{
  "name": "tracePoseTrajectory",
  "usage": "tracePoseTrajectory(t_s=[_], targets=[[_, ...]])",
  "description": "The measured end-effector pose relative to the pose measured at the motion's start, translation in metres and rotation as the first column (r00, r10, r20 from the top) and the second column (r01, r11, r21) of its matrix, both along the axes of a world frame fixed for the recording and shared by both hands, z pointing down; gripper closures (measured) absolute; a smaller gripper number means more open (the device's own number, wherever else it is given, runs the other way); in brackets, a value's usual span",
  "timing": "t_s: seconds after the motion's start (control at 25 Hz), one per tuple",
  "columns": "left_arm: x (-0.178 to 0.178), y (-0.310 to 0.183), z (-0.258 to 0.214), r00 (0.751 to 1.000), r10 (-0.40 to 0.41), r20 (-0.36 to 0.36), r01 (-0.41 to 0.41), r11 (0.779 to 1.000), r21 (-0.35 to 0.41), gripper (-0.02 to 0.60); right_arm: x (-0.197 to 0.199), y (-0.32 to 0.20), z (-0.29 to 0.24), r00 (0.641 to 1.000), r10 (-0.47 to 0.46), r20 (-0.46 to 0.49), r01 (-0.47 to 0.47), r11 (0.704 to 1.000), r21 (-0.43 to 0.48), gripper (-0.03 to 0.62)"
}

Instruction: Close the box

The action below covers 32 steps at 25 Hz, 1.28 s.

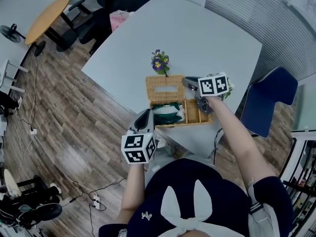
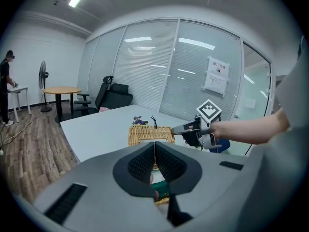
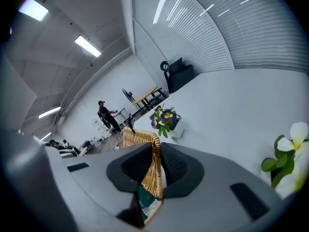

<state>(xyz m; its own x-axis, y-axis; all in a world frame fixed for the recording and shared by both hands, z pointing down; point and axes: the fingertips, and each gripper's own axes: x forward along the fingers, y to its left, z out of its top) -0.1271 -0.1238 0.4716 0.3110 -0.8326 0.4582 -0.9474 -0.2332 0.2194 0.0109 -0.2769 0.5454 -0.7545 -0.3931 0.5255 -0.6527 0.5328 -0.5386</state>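
A wicker box (image 1: pixel 195 113) stands on the white table (image 1: pixel 197 33) near its front edge, with green-and-white contents (image 1: pixel 167 112) showing inside. Its wicker lid (image 1: pixel 165 87) is open, leaning back from the box. My right gripper (image 1: pixel 188 83) is shut on the lid's edge (image 3: pixel 155 153), and the weave runs up between the pads. My left gripper (image 1: pixel 146 114) hovers at the box's front left corner with its jaws shut and nothing held; in the left gripper view (image 2: pixel 154 151) the lid (image 2: pixel 149 134) and the right gripper (image 2: pixel 186 128) lie beyond it.
A small pot of purple flowers (image 1: pixel 159 62) stands just behind the lid. A white-flowered plant (image 3: pixel 289 149) sits to the right of the box. A blue chair (image 1: pixel 269 100) stands at the table's right, black office chairs (image 1: pixel 84 26) at the far left.
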Motion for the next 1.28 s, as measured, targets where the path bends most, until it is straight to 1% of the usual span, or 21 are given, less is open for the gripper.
tracePoseTrajectory(t_s=[0.32,0.48,0.64,1.0,1.28], targets=[[0.001,0.002,0.0,1.0,0.006,0.001,-0.006,1.0,0.002,0.558,0.001,0.01,-0.008,0.999,-0.006,-0.038,0.009,0.998,0.069,0.534],[0.002,0.001,0.001,1.0,0.009,0.0,-0.009,1.0,0.002,0.558,0.0,0.014,-0.009,1.0,0.002,-0.012,-0.001,0.996,0.086,0.534],[0.002,0.0,0.001,1.0,0.01,-0.001,-0.01,1.0,0.002,0.558,-0.001,0.017,-0.01,1.0,0.001,-0.009,0.0,0.994,0.107,0.534],[0.002,0.0,0.005,1.0,0.012,-0.005,-0.012,1.0,-0.005,0.558,0.002,0.022,-0.012,0.998,-0.001,-0.057,0.011,0.984,0.176,0.534],[0.001,-0.001,0.008,1.0,0.017,-0.003,-0.017,1.0,-0.007,0.558,0.003,0.027,-0.013,0.997,0.015,-0.081,0.004,0.973,0.232,0.534]])
